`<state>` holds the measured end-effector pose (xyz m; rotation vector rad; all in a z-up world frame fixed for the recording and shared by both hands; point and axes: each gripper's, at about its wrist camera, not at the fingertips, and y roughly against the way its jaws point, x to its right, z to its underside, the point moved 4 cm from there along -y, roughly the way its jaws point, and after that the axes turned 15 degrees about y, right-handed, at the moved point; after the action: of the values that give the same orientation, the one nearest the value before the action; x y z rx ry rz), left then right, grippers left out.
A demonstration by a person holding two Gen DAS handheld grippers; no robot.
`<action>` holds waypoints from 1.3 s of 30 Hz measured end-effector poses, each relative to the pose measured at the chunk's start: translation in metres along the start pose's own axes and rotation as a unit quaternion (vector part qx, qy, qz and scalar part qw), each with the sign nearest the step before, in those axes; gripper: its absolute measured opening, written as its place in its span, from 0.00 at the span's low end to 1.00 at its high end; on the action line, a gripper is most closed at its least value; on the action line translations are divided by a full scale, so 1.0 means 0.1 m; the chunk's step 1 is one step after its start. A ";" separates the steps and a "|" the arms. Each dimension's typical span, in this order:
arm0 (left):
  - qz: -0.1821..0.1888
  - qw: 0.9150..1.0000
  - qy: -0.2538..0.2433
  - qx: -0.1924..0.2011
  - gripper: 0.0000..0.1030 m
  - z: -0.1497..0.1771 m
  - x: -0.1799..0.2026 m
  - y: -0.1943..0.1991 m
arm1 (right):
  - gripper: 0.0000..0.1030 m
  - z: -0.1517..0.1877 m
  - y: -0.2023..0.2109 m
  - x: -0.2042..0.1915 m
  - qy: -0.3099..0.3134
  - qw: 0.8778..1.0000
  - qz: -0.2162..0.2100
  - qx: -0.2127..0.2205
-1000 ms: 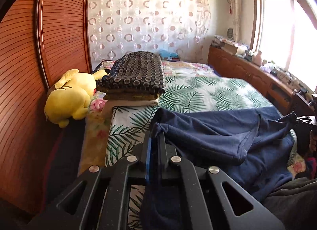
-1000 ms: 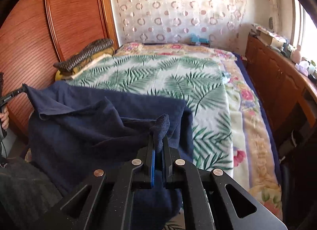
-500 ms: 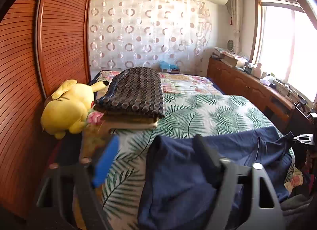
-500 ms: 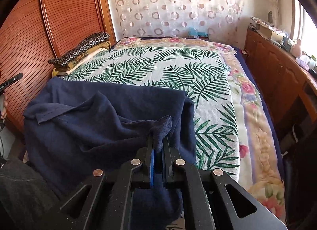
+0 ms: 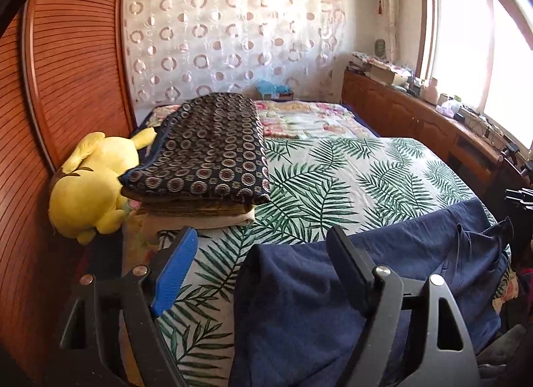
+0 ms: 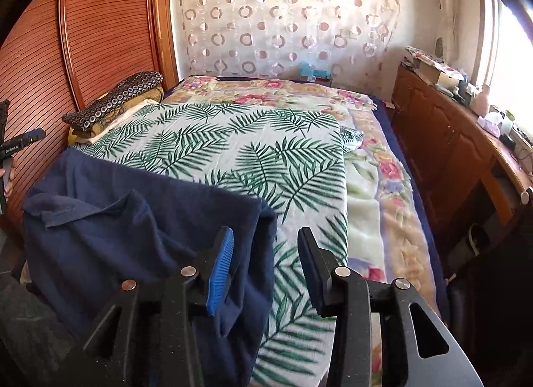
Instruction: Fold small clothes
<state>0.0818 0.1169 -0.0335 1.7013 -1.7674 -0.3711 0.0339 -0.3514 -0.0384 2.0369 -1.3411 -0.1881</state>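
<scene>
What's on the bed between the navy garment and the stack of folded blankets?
Nothing but bare palm-leaf sheet, seen in the left wrist view, between the navy garment and the stack of folded blankets.

Setting: a home bedroom. A bed [image 6: 299, 167] with a palm-leaf cover fills the middle. A slatted wooden wardrobe [image 5: 66, 87] stands left; a low wooden cabinet [image 6: 449, 140] runs under the window on the right. A ring-patterned curtain [image 5: 233, 37] hangs at the far wall. A yellow plush toy [image 5: 90, 187] lies beside folded blankets [image 5: 210, 153].
</scene>
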 end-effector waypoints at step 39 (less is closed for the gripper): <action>0.027 0.989 -0.002 -0.146 0.19 0.48 -0.08 -0.70 | 0.15 -0.13 -1.03 -0.25 0.042 0.992 -0.105 -0.062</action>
<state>0.1068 0.1051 -0.1141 1.4440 -1.6647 -0.5789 0.1071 -0.2996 -0.0970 2.0551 -1.0382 -0.2688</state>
